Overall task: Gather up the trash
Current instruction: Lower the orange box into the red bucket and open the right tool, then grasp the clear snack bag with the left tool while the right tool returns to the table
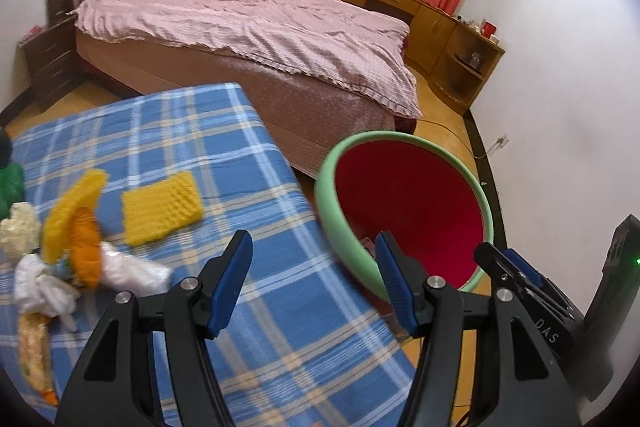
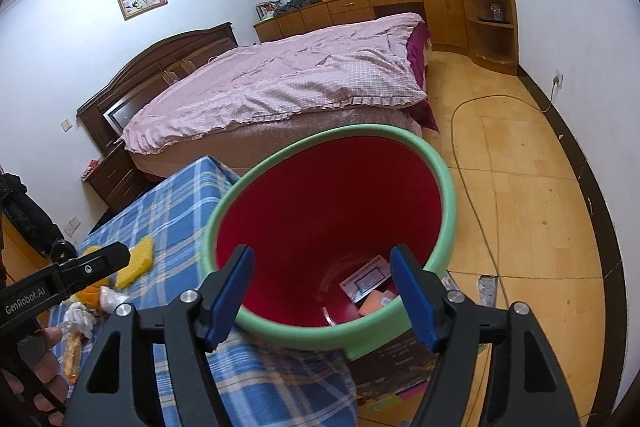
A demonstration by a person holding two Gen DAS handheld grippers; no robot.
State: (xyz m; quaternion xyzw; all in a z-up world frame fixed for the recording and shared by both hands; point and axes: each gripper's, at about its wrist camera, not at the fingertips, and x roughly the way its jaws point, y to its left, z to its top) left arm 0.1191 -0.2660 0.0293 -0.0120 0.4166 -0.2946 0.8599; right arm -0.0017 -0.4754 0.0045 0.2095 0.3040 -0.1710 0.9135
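Both hand-held grippers (jaws spread) hover: left (image 1: pixel 314 285) over table (image 1: pixel 280 307), right (image 2: pixel 322 293) over bin (image 2: pixel 444 195).

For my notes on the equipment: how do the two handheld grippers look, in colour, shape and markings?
Both the left gripper and the right gripper have black angular frames with silver bolts and blue ribbed pads on the jaws. White lettering reads "GenRobot.AI" on the left one, "DAS" on the right.

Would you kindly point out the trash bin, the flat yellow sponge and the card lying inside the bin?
trash bin (image 2: pixel 450 195): right wrist view, on its green rim.
flat yellow sponge (image 1: pixel 162 207): left wrist view, middle of its bumpy top face.
card (image 2: pixel 366 281): right wrist view, its printed face at the bin's bottom.
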